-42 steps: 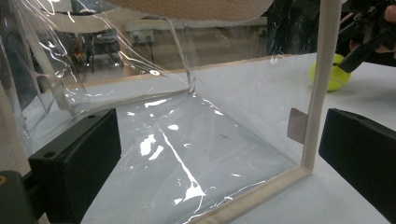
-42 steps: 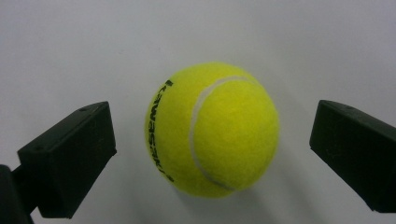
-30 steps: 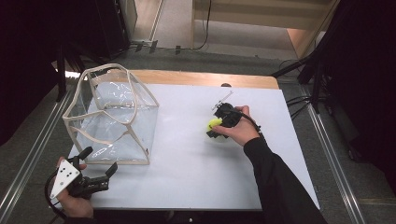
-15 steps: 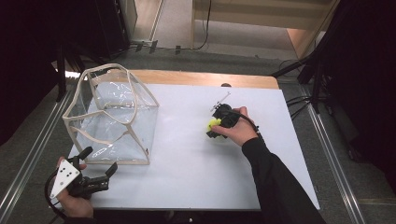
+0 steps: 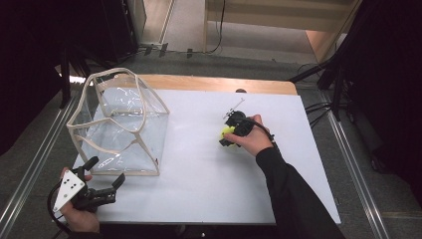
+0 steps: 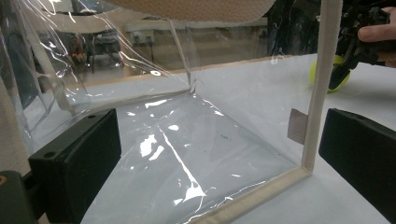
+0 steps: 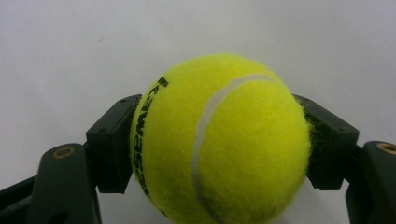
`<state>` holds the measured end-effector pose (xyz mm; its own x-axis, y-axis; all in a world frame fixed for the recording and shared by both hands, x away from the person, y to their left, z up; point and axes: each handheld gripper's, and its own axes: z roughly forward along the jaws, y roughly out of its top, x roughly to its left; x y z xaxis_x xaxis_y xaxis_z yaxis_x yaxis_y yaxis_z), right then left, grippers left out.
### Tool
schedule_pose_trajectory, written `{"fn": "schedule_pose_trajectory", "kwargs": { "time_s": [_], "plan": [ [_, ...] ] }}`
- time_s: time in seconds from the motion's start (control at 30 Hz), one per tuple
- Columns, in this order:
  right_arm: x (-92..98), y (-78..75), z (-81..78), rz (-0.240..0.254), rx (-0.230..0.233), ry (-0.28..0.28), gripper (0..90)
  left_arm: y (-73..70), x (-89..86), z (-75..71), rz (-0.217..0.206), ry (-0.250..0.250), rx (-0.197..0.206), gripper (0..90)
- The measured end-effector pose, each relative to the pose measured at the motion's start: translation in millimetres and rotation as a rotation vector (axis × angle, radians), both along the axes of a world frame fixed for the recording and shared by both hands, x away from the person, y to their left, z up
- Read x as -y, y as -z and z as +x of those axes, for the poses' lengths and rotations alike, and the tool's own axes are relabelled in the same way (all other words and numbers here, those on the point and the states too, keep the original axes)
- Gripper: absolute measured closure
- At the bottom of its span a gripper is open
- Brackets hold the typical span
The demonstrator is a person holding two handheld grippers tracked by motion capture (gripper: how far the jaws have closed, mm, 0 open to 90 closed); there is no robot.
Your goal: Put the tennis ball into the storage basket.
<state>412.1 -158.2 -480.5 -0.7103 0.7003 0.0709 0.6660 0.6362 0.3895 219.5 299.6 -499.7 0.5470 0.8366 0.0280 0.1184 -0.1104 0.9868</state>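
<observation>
Tennis ball (image 7: 219,140) on white surface (image 5: 209,169), right of clear bag (image 5: 119,124): clamped in right tongs (image 5: 228,137), just closed; left tongs (image 5: 102,181) wide, near bag corner

Right gripper (image 5: 230,133) jaws just closed, left gripper (image 5: 105,179) jaws spread wide

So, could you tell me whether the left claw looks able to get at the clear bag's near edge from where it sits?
Probably yes: the left claw is open, right beside the clear bag, whose trimmed near edge lies unobstructed between its jaws.
</observation>
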Motion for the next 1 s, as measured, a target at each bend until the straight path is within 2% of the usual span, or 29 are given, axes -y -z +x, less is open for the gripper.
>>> {"fn": "schedule_pose_trajectory", "kwargs": {
  "time_s": [0.27, 0.33, 0.53, 0.67, 0.7, 0.77, 1.0],
  "plan": [
    [0.9, -0.8, 0.2, -0.002, -0.004, -0.003, 24.1, 0.0, 0.1, 0.0, -0.004, 0.000, 0.000, 0.0],
    [0.0, -2.2, -0.3, -0.022, 0.010, -0.010, 24.1, -0.2, -0.7, -0.3, -0.007, 0.003, 0.004, 0.0],
    [-2.1, -7.1, -0.5, -0.011, 0.017, -0.029, 24.2, -0.3, -0.7, -0.2, -0.005, 0.003, 0.005, 0.0],
    [-4.2, -9.3, -0.3, 0.003, 0.013, -0.058, 24.2, -0.2, -0.8, -0.2, -0.007, 0.003, 0.004, 0.0],
    [-5.7, -10.3, -1.3, 0.002, -0.001, -0.046, 24.2, -0.3, -0.6, -0.3, -0.007, 0.002, 0.003, 0.0],
    [-7.4, -10.1, -1.0, 0.009, 0.002, -0.059, 24.2, -0.3, -0.5, -0.3, -0.005, 0.003, 0.003, 0.0],
    [-15.2, -13.9, -2.5, 0.008, 0.001, -0.084, 24.2, -0.4, -0.6, -0.3, -0.005, 0.003, 0.003, 0.0]
  ]
}}
